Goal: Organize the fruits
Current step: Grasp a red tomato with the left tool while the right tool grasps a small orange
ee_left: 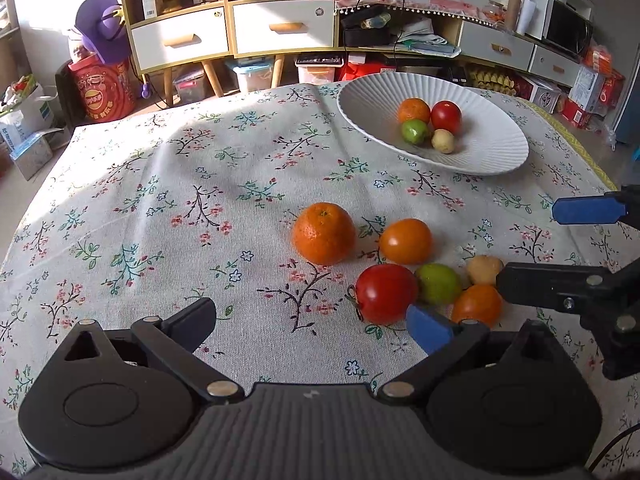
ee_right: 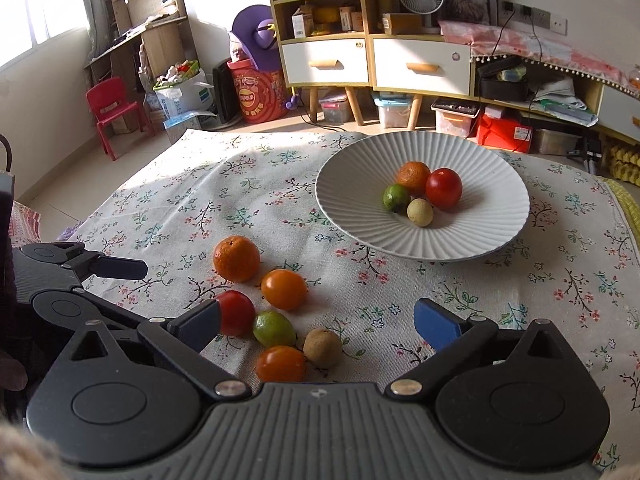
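Fruit here is light, round and roll-prone — with both grippers' jaws released, I'd pinch the soft red tomato (ee_right: 236, 312) gently across its middle, right gripper (ee_right: 320, 320) nearest.

Left wrist view: right gripper (ee_left: 568, 248) is cut off by the right edge, and its lower finger covers part of the small brown fruit (ee_left: 483, 269). Right wrist view: red tomato (ee_right: 237, 312) is partly hidden behind the near left finger (stem side unseen).
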Demonstrator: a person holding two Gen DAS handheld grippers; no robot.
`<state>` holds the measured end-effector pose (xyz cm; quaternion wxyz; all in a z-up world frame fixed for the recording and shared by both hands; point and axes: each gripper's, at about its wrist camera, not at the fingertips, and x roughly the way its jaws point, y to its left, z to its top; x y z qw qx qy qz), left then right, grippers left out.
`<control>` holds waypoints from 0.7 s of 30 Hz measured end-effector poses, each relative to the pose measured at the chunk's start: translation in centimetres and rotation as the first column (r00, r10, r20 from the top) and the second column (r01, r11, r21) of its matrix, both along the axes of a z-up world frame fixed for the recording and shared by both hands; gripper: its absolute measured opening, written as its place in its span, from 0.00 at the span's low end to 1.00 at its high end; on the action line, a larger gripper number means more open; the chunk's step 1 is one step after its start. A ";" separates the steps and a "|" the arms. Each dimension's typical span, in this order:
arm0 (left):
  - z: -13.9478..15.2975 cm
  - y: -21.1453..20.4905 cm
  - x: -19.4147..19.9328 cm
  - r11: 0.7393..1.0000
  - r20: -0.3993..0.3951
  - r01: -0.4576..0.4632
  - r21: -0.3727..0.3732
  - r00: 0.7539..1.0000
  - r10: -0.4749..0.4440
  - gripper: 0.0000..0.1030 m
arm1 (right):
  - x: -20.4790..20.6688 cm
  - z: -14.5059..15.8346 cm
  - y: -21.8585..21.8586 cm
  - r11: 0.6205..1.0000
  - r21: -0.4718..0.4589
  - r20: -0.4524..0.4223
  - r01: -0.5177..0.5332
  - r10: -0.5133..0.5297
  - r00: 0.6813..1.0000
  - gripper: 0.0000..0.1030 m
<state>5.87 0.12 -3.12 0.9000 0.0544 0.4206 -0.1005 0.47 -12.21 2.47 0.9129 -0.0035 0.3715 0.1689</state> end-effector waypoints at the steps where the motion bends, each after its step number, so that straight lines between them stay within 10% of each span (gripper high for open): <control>1: -0.2 0.1 -0.1 1.000 -0.001 0.001 -0.003 1.000 -0.001 1.00 | -0.2 -0.3 0.1 1.000 -0.007 -0.007 -0.009 0.009 1.000 0.99; 21: -2.5 0.0 -0.2 0.995 0.049 0.046 -0.093 0.998 -0.042 0.98 | -1.3 -3.1 0.4 0.997 -0.029 -0.094 -0.074 0.071 0.993 0.90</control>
